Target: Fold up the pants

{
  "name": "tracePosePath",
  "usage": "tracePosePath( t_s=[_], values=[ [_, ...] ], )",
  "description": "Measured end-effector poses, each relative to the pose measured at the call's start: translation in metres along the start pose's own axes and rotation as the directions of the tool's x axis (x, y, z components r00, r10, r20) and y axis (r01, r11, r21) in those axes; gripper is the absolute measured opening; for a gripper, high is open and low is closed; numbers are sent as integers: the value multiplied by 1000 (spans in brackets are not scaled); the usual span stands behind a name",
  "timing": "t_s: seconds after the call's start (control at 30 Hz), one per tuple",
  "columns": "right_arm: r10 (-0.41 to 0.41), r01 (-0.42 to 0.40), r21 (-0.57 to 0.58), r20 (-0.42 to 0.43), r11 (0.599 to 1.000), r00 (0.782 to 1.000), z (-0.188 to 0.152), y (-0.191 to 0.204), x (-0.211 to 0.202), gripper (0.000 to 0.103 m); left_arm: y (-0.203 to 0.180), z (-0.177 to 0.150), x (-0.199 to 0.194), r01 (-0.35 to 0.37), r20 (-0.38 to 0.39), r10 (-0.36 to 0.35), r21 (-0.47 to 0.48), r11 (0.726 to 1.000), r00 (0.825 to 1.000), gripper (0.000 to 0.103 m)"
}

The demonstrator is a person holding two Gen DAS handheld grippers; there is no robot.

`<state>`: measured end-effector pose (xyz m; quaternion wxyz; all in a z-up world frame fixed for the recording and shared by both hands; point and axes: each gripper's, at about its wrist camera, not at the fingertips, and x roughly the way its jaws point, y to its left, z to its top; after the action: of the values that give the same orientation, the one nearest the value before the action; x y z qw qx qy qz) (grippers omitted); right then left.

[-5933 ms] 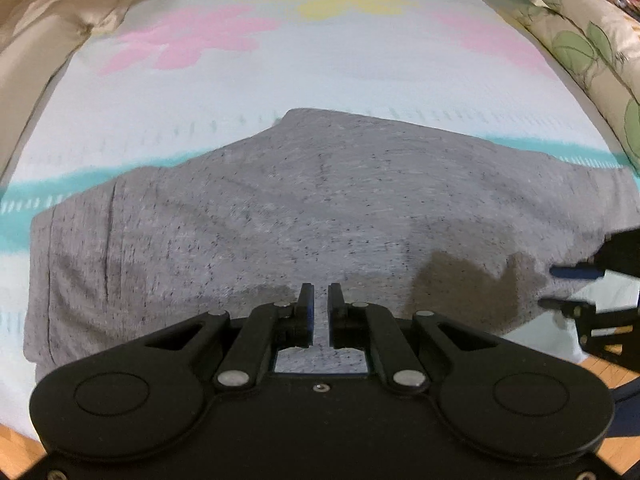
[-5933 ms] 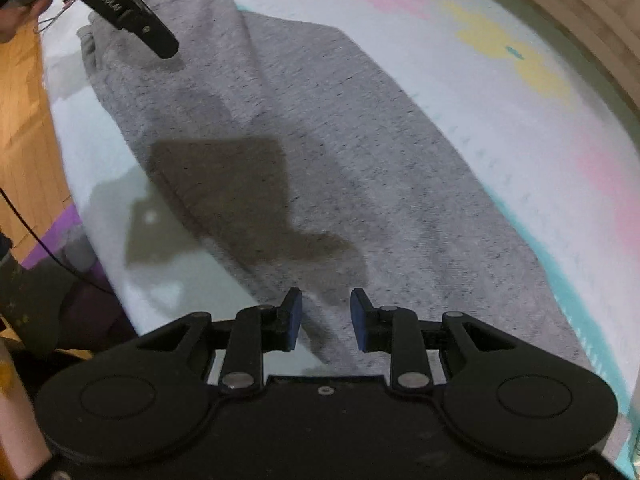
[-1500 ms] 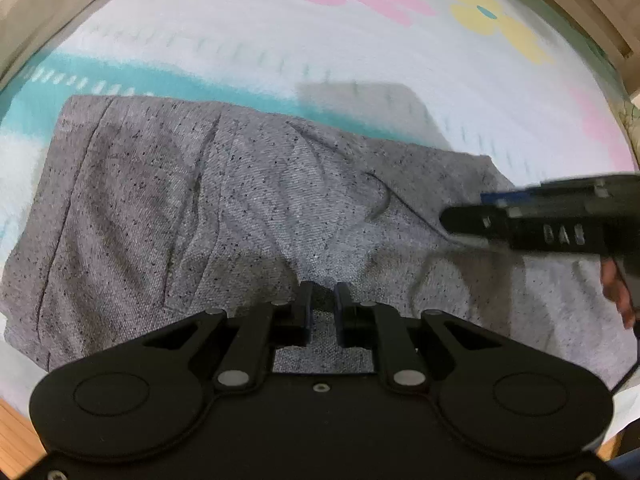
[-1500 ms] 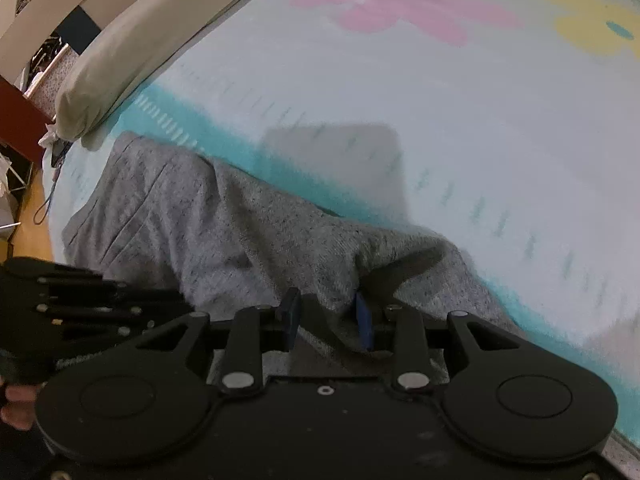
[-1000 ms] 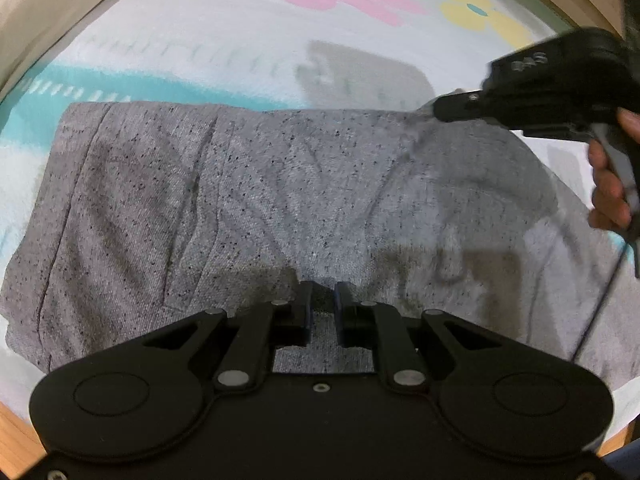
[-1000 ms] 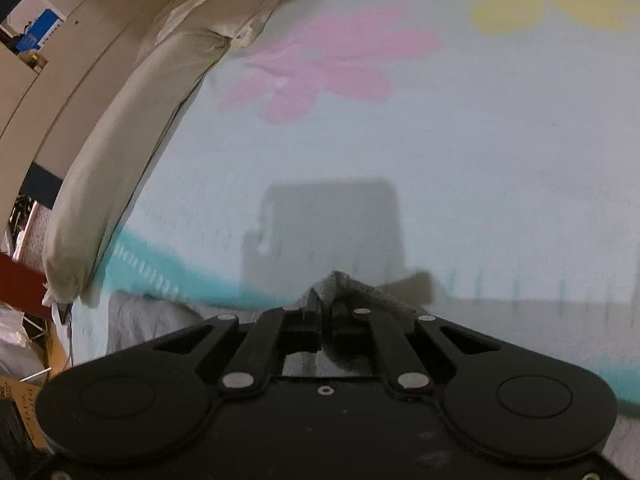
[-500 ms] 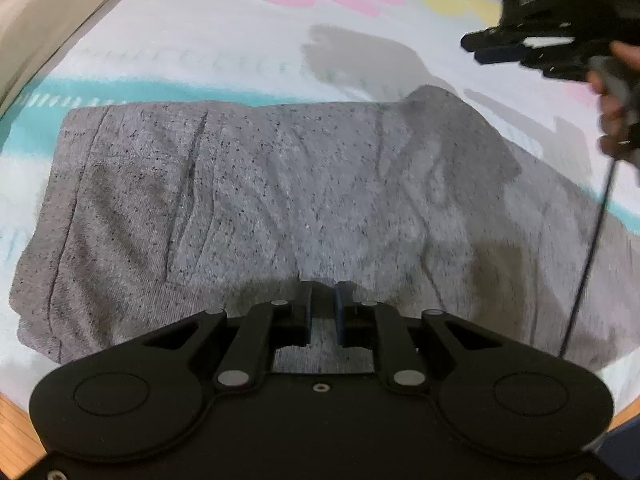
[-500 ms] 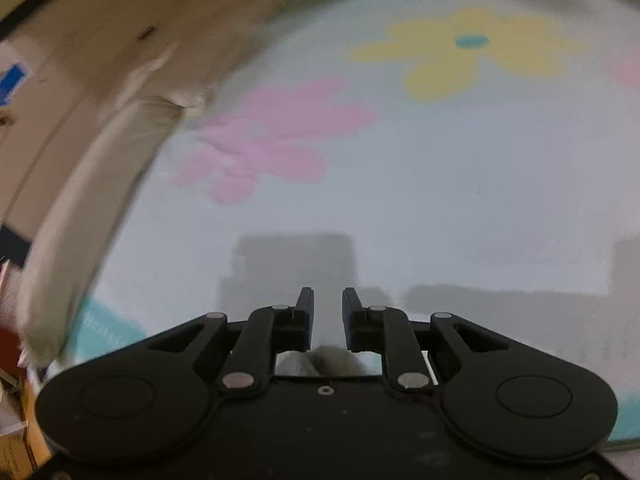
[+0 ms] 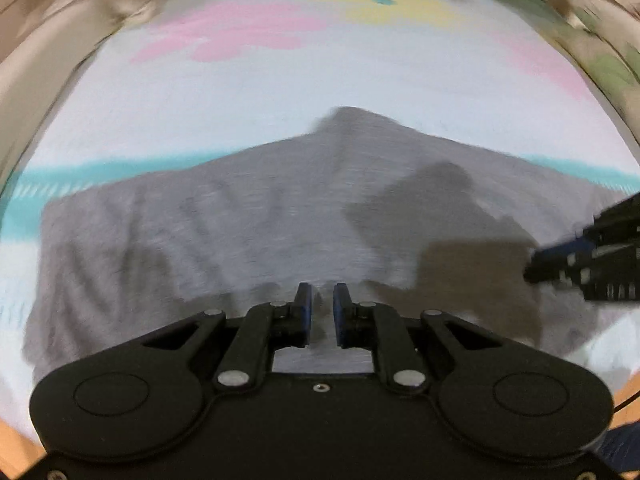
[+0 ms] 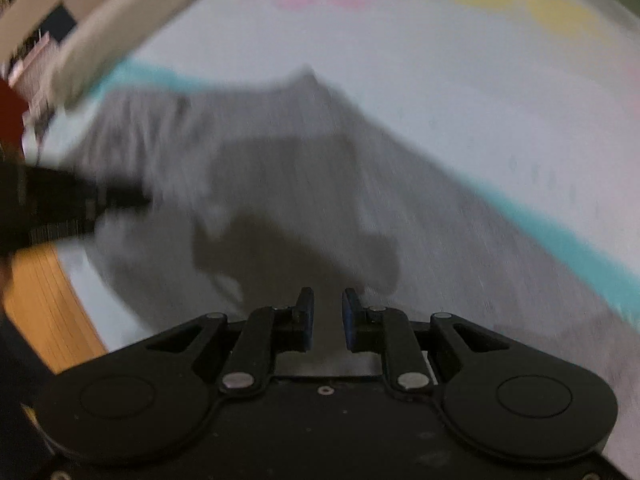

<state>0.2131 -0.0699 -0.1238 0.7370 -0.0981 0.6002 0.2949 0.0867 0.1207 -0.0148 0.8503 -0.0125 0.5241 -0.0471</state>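
Note:
The grey pants (image 9: 248,232) lie spread flat on the flowered bed sheet (image 9: 280,92), with one pointed corner toward the far side. Both views are motion-blurred. My left gripper (image 9: 319,304) hovers over the near edge of the pants, jaws a small gap apart, nothing between them. My right gripper (image 10: 328,308) hangs over the pants (image 10: 304,168) further right, jaws a small gap apart and empty. The right gripper also shows in the left wrist view (image 9: 592,264) at the right edge, and the left gripper shows in the right wrist view (image 10: 76,204) at the left edge.
A cream pillow (image 10: 132,20) lies along the left side of the bed. A patterned pillow (image 9: 608,56) sits at the far right. Wooden floor (image 10: 48,308) shows past the bed's near edge. The sheet has a teal stripe (image 10: 568,244) and pink and yellow flowers.
My right gripper let go of the pants corner, pulled back from the far side and now hangs low over the pants. My left gripper has swung right; its view now looks straight across the bed.

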Motion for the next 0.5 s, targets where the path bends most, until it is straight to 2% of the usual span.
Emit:
tracePosePath(
  t_s=[0.07,0.17,0.23,0.4,0.47,0.5],
  values=[
    [-19,17,-24,-77,1000,997,-28,-3,3,18,-20,0,5,16,-25,-14,64,998,1000,19],
    [-18,11,-80,-84,997,996,-62,-2,-8,18,-39,-1,11,42,-49,-36,120,992,998,19],
    [-7,-1,-75,-111,997,994,-70,-4,-16,18,-55,3,11,71,-46,-65,131,989,997,19],
    [-30,28,37,40,999,999,-68,-10,-38,18,-84,8,9,148,-23,-146,160,976,989,19],
    [-64,64,44,0,997,998,-73,-17,-30,18,-96,5,16,167,-51,-160,193,967,986,20],
    [-77,78,36,-44,996,996,-78,-19,-25,18,-101,3,23,168,-97,-151,209,963,984,20]
  ],
)
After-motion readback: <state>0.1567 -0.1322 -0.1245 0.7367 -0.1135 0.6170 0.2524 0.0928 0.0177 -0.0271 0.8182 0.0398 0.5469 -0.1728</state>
